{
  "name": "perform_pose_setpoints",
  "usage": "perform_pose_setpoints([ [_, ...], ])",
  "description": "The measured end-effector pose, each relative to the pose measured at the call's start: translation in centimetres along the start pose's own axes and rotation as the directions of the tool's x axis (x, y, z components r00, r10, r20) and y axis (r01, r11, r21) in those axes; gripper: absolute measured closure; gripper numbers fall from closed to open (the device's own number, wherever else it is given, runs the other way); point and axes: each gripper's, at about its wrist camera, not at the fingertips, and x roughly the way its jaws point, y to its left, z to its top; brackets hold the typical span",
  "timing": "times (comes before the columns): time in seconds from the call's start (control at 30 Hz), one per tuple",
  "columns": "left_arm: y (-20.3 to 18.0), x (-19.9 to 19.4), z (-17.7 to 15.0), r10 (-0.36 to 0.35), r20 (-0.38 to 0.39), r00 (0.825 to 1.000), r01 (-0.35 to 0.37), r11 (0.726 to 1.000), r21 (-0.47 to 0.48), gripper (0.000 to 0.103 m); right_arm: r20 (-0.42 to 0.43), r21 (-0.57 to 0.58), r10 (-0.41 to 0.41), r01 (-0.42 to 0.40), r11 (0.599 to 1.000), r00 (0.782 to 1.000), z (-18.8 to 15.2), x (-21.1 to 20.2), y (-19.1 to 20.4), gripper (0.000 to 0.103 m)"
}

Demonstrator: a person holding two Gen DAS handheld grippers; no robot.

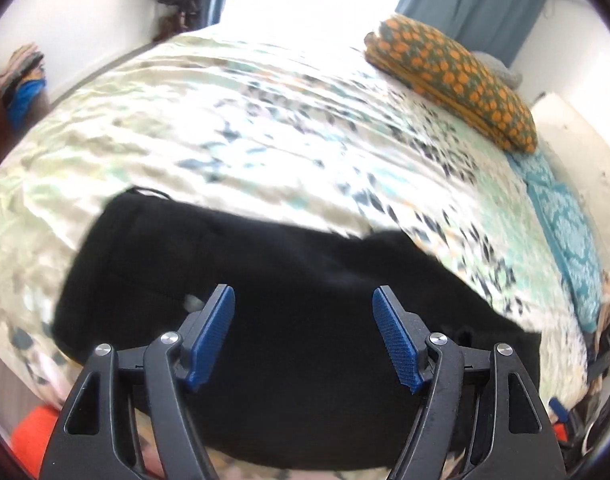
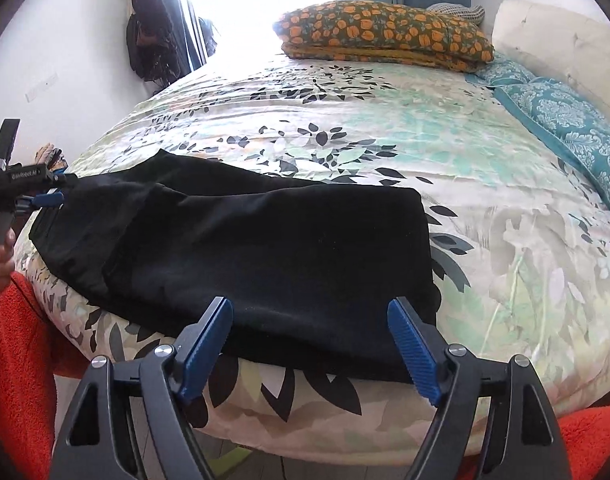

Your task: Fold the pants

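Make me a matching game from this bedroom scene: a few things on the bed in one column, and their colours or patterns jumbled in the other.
Things:
1. pants
2. pillow
3. bedspread
4. teal cloth

Looks:
A. pale, with dark leaf print
B. plain black
C. teal with a pale ornate pattern
D. orange flowers on dark green

Pairs: 1-B, 2-D, 3-A, 4-C

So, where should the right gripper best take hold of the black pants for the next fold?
Probably the folded right-hand end of the black pants, near its front corner. It lies flat with a straight edge by the bed's near side, so the open right gripper can come from the front, low.
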Motion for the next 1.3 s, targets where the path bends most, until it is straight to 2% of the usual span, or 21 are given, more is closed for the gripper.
perform_pose_setpoints([
  [0.07, 5.4, -0.1, 2.8, 0.059, 0.026, 0.998, -0.056, 0.993, -0.101, 0.022, -0.004, 0.003, 0.003, -0.003, 1.000, 1.000, 0.1, 0.1, -0.1, 0.023],
  [0.1, 8.2, 0.2, 3.8, 0.088, 0.015, 0.996, -0.085, 0.985, -0.151, 0.022, -0.004, 0.005, 0.003, -0.003, 1.000, 1.000, 0.1, 0.2, 0.0, 0.023],
  [0.17, 12.6, 2.0, 4.5, 0.106, -0.064, 0.992, -0.118, 0.968, -0.221, 0.022, -0.003, 0.005, 0.003, -0.003, 1.000, 1.000, 0.1, 0.2, 0.0, 0.023],
  [0.23, 15.4, 4.8, 3.7, 0.048, -0.180, 0.982, -0.092, 0.966, -0.241, 0.022, -0.005, 0.004, 0.004, -0.004, 1.000, 1.000, 0.2, 0.4, 0.2, 0.023],
  [0.3, 17.0, 7.9, 2.1, -0.070, -0.289, 0.955, -0.013, 0.961, -0.276, 0.020, -0.009, 0.000, 0.004, -0.004, 1.000, 1.000, 0.3, 0.6, 0.5, 0.023],
  [0.33, 17.5, 8.8, 1.2, -0.126, -0.312, 0.942, 0.016, 0.943, -0.332, 0.019, -0.010, -0.006, 0.004, -0.004, 1.000, 1.000, 0.3, 0.7, 0.7, 0.023],
  [0.4, 17.9, 9.1, 1.2, -0.198, -0.284, 0.938, 0.076, 0.918, -0.389, 0.007, -0.014, -0.026, 0.000, -0.001, 1.000, 1.000, 0.4, 0.9, 1.2, 0.023],
  [0.57, 15.2, 10.0, 1.4, -0.218, -0.394, 0.893, 0.112, 0.955, -0.275, 0.004, -0.015, -0.047, 0.003, -0.003, 0.999, 1.000, 0.4, 1.1, 1.7, 0.023],
  [0.63, 13.8, 9.6, 1.4, -0.247, -0.413, 0.876, 0.161, 0.959, -0.232, 0.006, -0.012, -0.033, 0.007, -0.007, 0.999, 1.000, 0.4, 1.1, 1.5, 0.023],
  [0.67, 13.3, 9.3, 1.5, -0.255, -0.410, 0.876, 0.177, 0.960, -0.219, 0.010, -0.009, -0.026, 0.008, -0.009, 1.000, 1.000, 0.4, 1.0, 1.4, 0.023],
  [0.7, 12.7, 9.0, 1.5, -0.238, -0.404, 0.883, 0.169, 0.965, -0.198, 0.047, -0.007, -0.020, 0.011, -0.011, 1.000, 1.000, 0.4, 1.0, 1.2, 0.023],
  [0.73, 12.5, 8.6, 1.6, -0.199, -0.398, 0.895, 0.136, 0.974, -0.182, 0.060, -0.004, -0.014, 0.012, -0.012, 1.000, 1.000, 0.5, 0.9, 1.1, 0.023],
  [0.8, 12.2, 7.6, 1.7, -0.198, -0.352, 0.915, 0.129, 0.969, -0.210, 0.078, 0.003, 0.003, 0.017, -0.017, 1.000, 1.000, 0.5, 0.7, 0.7, 0.023],
  [0.9, 10.9, 4.6, 2.1, -0.207, -0.247, 0.947, 0.151, 0.963, -0.225, 0.083, 0.019, 0.030, 0.022, -0.023, 0.999, 1.000, 0.7, 0.4, 0.1, 0.023],
  [0.97, 9.0, 2.2, 2.3, -0.240, -0.182, 0.954, 0.197, 0.954, -0.228, 0.084, 0.039, 0.052, 0.027, -0.029, 0.998, 0.999, 0.9, 0.0, -0.3, 0.023],
  [1.03, 6.6, 0.0, 2.2, -0.324, -0.135, 0.936, 0.287, 0.928, -0.237, 0.085, 0.061, 0.084, 0.034, -0.039, 0.996, 0.998, 1.2, -0.3, -1.0, 0.023],
  [1.1, 3.3, -1.6, 1.9, -0.409, -0.113, 0.906, 0.375, 0.896, -0.237, 0.085, 0.082, 0.123, 0.043, -0.052, 0.991, 0.996, 1.4, -0.5, -1.7, 0.023],
  [1.23, -4.8, -3.0, 0.5, -0.522, -0.123, 0.844, 0.494, 0.847, -0.197, 0.085, 0.128, 0.201, 0.053, -0.079, 0.976, 0.990, 1.8, -1.3, -3.6, 0.023],
  [1.3, -9.4, -2.8, -0.3, -0.556, -0.143, 0.819, 0.534, 0.829, -0.169, 0.085, 0.154, 0.231, 0.056, -0.091, 0.969, 0.987, 1.8, -2.0, -4.5, 0.023],
])
